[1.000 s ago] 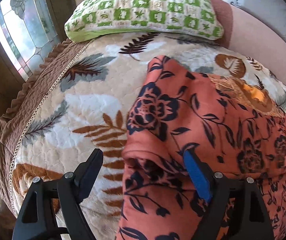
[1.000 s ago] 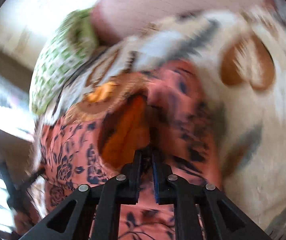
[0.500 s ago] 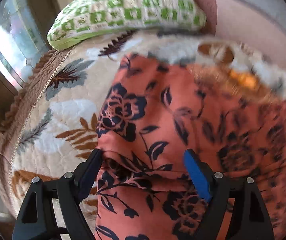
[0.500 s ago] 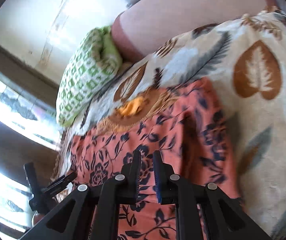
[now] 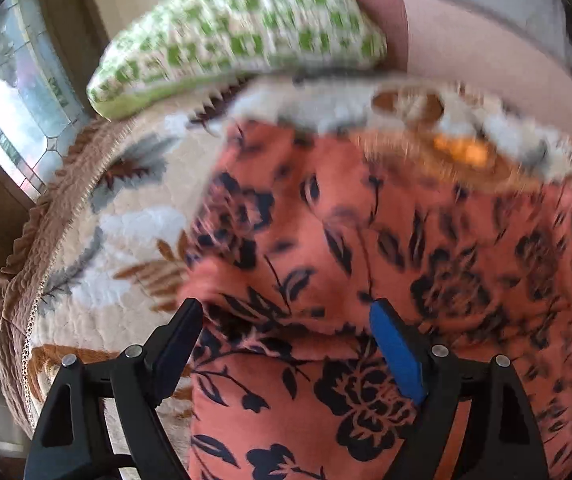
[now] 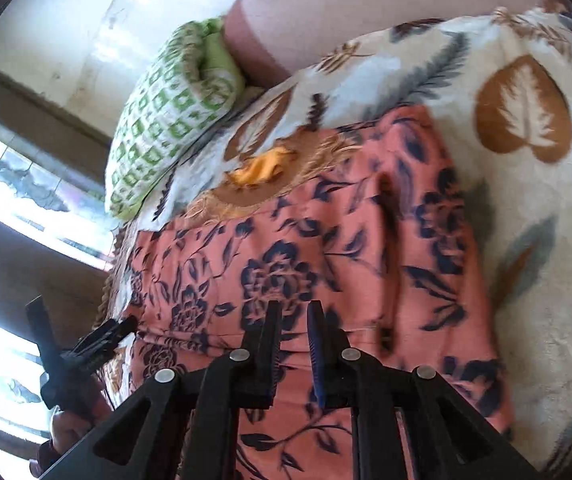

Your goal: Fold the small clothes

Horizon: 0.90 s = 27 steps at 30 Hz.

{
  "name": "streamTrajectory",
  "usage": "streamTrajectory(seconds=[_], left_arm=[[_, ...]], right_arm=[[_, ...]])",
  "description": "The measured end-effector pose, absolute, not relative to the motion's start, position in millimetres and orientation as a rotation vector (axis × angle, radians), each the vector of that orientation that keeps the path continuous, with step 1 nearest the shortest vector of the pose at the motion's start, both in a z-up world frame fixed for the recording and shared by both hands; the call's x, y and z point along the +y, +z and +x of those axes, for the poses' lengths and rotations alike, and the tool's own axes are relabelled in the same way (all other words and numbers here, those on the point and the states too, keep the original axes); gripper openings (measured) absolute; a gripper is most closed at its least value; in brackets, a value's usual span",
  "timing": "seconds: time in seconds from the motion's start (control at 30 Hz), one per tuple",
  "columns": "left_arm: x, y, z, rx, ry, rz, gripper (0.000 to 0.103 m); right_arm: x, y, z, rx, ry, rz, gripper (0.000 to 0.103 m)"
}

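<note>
The orange-red garment point(image 5: 385, 248) with dark blue flowers lay spread on the leaf-printed bedcover point(image 5: 134, 232), and it filled most of both views. Its long axis ran from the grippers toward the far end of the bed, so the neckline point(image 6: 262, 168), with a yellow-orange lining and a brownish embroidered edge, pointed to the green-and-white pillow point(image 5: 238, 40) and the pink headboard point(image 6: 365, 4). In the right wrist view one long side of the garment was folded inward, and a dark crease ran along the length. A cross fold was visible in the left wrist view, just in front of the fingers. The left gripper point(image 5: 286, 320) stood low over the near part of the cloth with its jaws wide apart; the cloth was between them, but the pads did not press on it. The right gripper point(image 6: 293, 316) had its jaws nearly together, with only a narrow gap, and nothing was held between them; the cloth lay under the tips. The left gripper also showed small at the left edge of the right wrist view.
</note>
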<state>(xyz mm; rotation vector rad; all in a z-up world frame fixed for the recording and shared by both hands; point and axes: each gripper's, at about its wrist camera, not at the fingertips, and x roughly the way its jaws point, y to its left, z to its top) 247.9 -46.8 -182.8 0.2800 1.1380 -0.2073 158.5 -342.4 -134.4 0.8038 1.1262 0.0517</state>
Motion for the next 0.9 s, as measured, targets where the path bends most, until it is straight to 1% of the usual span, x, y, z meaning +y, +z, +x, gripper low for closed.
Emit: streamTrajectory(seconds=[0.07,0.1,0.13,0.17,0.27,0.5,0.57,0.6,0.63,0.67,0.77,0.9], left_arm=[[-45,-205,255,1.219,-0.198,0.263,0.088],[-36,-206,257,1.229,-0.2,0.186,0.089],[-31,-204,259,1.244,-0.2,0.139,0.089],[-27,-201,259,1.252,-0.202,0.118,0.089],[-25,-185,248,1.206,-0.208,0.158,0.089],[15,-142,185,1.123,-0.294,0.08,0.089],[32,-137,165,1.123,-0.302,0.058,0.089],[39,-138,156,1.13,-0.303,0.054,0.089],[46,-138,147,1.133,-0.301,0.054,0.089],[52,-138,138,1.133,-0.297,0.056,0.089],[70,-141,112,1.142,-0.311,0.056,0.089],[92,-145,88,1.156,-0.307,0.012,0.089]], right_arm=[[-339,-152,163,1.197,0.043,0.798,0.018],[-335,-169,165,1.272,0.021,0.8,0.019],[-333,-172,164,1.252,0.019,0.824,0.018],[-336,-166,158,1.214,0.018,0.846,0.018],[-337,-149,146,1.237,0.042,0.81,0.018],[-348,-104,88,1.214,0.082,0.713,0.019],[-361,-93,62,1.195,0.091,0.723,0.028],[-362,-92,55,1.184,0.092,0.734,0.047],[-366,-87,43,1.169,0.09,0.751,0.077],[-371,-82,32,1.142,0.084,0.772,0.084],[-379,-71,-4,1.063,0.09,0.825,0.085],[-379,-70,-31,1.071,0.08,0.849,0.085]])
